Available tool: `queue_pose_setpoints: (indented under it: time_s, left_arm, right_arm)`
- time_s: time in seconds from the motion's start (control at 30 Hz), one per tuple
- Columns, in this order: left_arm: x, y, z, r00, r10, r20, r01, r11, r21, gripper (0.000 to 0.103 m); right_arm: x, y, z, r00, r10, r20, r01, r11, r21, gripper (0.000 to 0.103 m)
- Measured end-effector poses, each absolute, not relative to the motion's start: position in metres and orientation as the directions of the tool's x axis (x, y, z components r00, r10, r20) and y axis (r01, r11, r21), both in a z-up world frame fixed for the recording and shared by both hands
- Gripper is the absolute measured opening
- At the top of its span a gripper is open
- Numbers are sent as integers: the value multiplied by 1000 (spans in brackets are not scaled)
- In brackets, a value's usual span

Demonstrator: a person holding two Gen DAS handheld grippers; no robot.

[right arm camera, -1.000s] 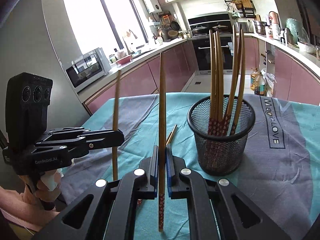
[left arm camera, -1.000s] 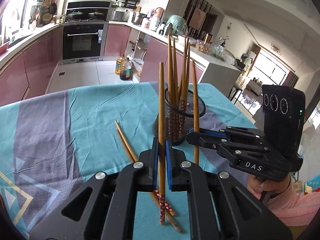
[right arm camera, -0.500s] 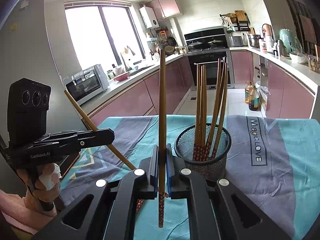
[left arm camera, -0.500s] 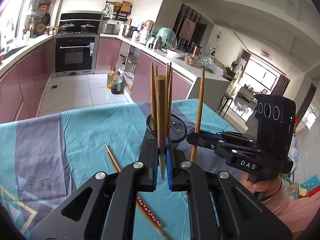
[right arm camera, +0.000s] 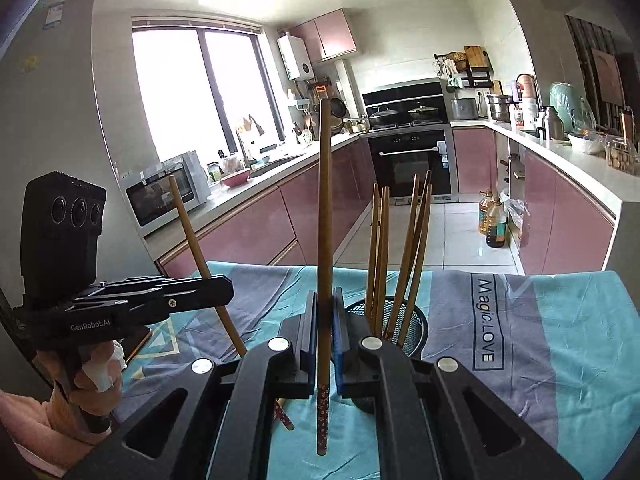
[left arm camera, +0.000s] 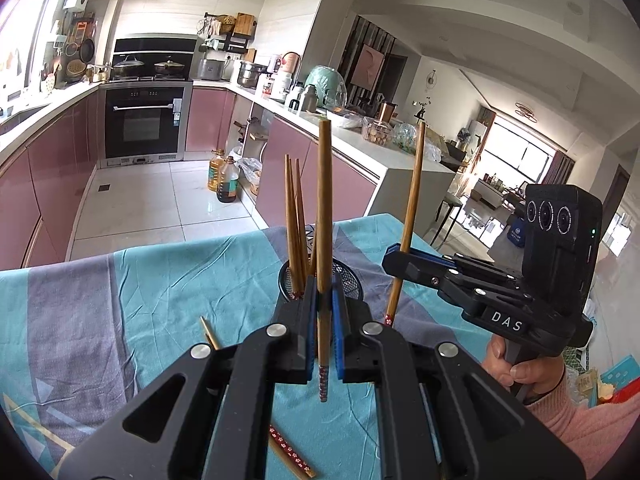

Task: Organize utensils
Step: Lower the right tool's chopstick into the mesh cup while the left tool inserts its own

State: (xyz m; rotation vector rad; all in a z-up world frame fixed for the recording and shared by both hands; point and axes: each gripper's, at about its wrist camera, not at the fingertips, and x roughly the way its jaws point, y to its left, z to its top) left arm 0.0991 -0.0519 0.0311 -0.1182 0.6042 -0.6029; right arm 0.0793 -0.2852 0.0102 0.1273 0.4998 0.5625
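A black mesh cup [right arm camera: 414, 326] with several wooden chopsticks [right arm camera: 408, 256] stands on the teal and grey tablecloth [right arm camera: 560, 340]. It also shows in the left wrist view [left arm camera: 352, 284], just beyond my fingers. My left gripper [left arm camera: 323, 312] is shut on one upright chopstick [left arm camera: 324, 208], held above the cloth. My right gripper [right arm camera: 323, 320] is shut on another upright chopstick [right arm camera: 324, 208]. The right gripper shows in the left wrist view [left arm camera: 394, 258] with its chopstick [left arm camera: 408, 216]. The left gripper shows in the right wrist view [right arm camera: 224, 292] with its chopstick tilted [right arm camera: 200, 256].
One loose chopstick [left arm camera: 288, 450] lies on the cloth under my left gripper; its end shows in the right wrist view [right arm camera: 282, 414]. Beyond the table's far edge lie a tiled kitchen floor, pink cabinets, an oven [left arm camera: 146, 124] and oil bottles [left arm camera: 226, 178].
Both grippers have risen with their chopsticks, so the cup sits lower and farther in both views. The left chopstick now tilts as seen from the right wrist.
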Motion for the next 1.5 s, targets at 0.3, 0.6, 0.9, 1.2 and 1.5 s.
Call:
queue_pose_setpoints:
  time_s: [0.3, 0.6, 0.9, 1.2, 1.5]
  left_arm:
    - [105, -57, 39, 668, -568, -480, 508, 820, -264, 7]
    - [111, -63, 49, 679, -573, -458, 518, 817, -253, 7]
    - [117, -65, 66, 702, -571, -425, 519, 819, -244, 7]
    - [122, -70, 69, 714, -567, -411, 517, 823, -237, 7]
    - [120, -78, 67, 717, -553, -424, 508, 831, -225, 7]
  right_arm:
    - [81, -286, 23, 746, 538, -393, -482, 843, 240, 6]
    - [88, -285, 33, 761, 533, -369, -483, 846, 226, 6]
    - [100, -286, 41, 776, 525, -350, -476, 851, 222, 6]
    - [113, -287, 41, 789, 503, -352, -451, 864, 224, 6]
    - [124, -285, 35, 797, 486, -359, -429, 874, 229, 6]
